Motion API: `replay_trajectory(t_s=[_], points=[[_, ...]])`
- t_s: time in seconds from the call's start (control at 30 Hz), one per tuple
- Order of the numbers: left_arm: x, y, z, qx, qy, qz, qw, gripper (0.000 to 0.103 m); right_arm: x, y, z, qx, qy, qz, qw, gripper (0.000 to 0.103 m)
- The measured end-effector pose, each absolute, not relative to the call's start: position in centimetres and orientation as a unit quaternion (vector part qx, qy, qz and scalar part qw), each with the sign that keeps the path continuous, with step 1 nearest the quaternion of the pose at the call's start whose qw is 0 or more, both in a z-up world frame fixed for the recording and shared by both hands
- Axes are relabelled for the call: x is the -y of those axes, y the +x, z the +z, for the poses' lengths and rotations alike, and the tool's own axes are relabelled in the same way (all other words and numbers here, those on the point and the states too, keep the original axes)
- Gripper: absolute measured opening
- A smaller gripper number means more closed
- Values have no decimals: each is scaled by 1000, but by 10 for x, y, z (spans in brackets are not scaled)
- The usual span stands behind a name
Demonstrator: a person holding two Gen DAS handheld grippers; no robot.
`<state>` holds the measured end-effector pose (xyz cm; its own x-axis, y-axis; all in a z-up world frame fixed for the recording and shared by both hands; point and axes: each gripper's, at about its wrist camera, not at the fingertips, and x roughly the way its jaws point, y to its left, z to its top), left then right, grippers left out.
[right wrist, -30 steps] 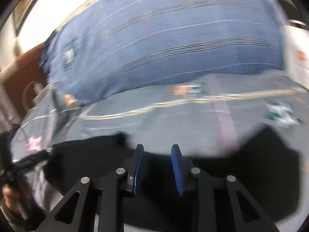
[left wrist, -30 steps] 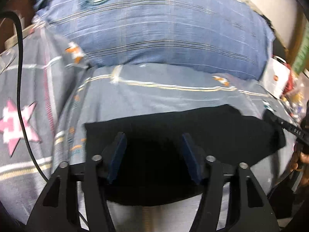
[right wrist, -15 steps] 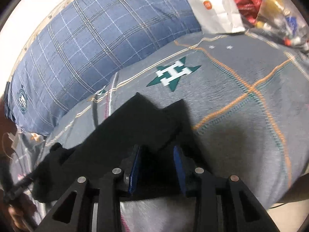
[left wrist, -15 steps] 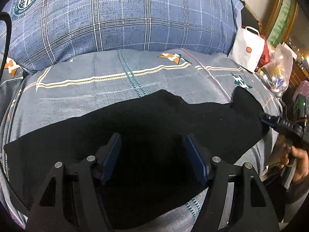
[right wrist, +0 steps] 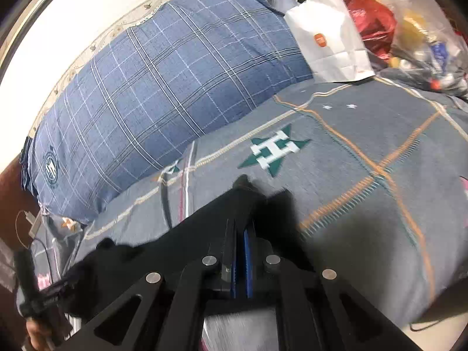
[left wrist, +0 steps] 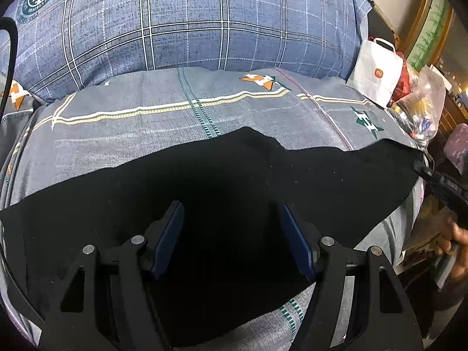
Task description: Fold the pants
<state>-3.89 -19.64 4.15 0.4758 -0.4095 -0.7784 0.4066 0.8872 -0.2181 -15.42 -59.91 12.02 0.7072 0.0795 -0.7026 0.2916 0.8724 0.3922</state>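
Pants (left wrist: 234,175), black, lie spread across the grey patterned bedsheet (left wrist: 146,128) in front of the blue plaid pillow (left wrist: 175,29), running wide from the near left to the right edge of the bed. Left gripper (left wrist: 231,234) hovers over the middle of the cloth with its jaws wide apart and nothing between them. Right gripper (right wrist: 240,251) has its jaws pressed nearly together at the cloth's right end, and they look clamped on a pinch of the black fabric, though dark on dark makes the bite hard to confirm. The step in hand appears to be taking hold of one end so it can be carried over onto the other. To do it well, the right grip should take the full thickness of the edge, not just a top layer, since thin fabric slips from flat pads. Left jaws should come down on the opposite corner of the same end, so both corners lift together and the edge stays straight. Lift low, sweep across, and lay edge on edge. A white bag (left wrist: 377,79) and plastic bags (right wrist: 424,29) sit by the pillow, well clear of the cloth.
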Motion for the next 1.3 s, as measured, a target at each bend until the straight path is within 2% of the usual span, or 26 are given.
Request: replay_trajectory(t_s=[0.1, 0.2, 0.23, 0.3, 0.37, 0.5, 0.63, 0.67, 0.73, 0.77, 0.87, 1.03, 1.1, 1.17, 1.27, 1.3], points=[[199, -39, 41, -452, 1, -241, 859, 69, 602, -166, 112, -388, 250, -76, 884, 4], [201, -39, 41, -452, 4, -240, 859, 69, 599, -149, 78, -460, 232, -88, 852, 4], [199, -40, 42, -451, 2, -242, 859, 69, 598, -149, 78, -459, 228, -90, 854, 4], [193, -42, 45, -449, 0, -241, 860, 69, 599, -153, 94, -446, 217, -112, 861, 18], [188, -42, 46, -449, 0, -235, 862, 69, 599, -156, 109, -425, 202, -120, 874, 23], [177, -41, 50, -443, -4, -224, 868, 69, 594, -142, 130, -401, 178, -108, 892, 29], [167, -39, 49, -441, -9, -212, 872, 69, 592, -107, 116, -422, 115, -110, 892, 29], [164, -38, 47, -443, -9, -208, 872, 69, 594, -99, 107, -437, 102, -115, 886, 29], [157, -38, 45, -448, -12, -202, 871, 69, 602, -88, 88, -464, 109, -117, 871, 9], [154, -39, 45, -448, -10, -197, 872, 69, 607, -89, 86, -462, 125, -112, 871, 6], [145, -41, 45, -443, -3, -184, 877, 69, 608, -104, 97, -441, 124, -111, 882, 2], [137, -39, 46, -443, -14, -169, 880, 69, 605, -101, 84, -461, 111, -119, 872, 2], [134, -43, 49, -438, -17, -166, 883, 69, 602, -106, 96, -447, 117, -120, 879, 3], [131, -46, 51, -436, -16, -162, 885, 69, 598, -113, 110, -426, 127, -121, 888, 9], [127, -48, 53, -434, -14, -158, 887, 69, 584, -121, 127, -405, 140, -99, 898, 35], [123, -49, 54, -432, -16, -155, 888, 69, 576, -122, 131, -402, 143, -82, 901, 36]])
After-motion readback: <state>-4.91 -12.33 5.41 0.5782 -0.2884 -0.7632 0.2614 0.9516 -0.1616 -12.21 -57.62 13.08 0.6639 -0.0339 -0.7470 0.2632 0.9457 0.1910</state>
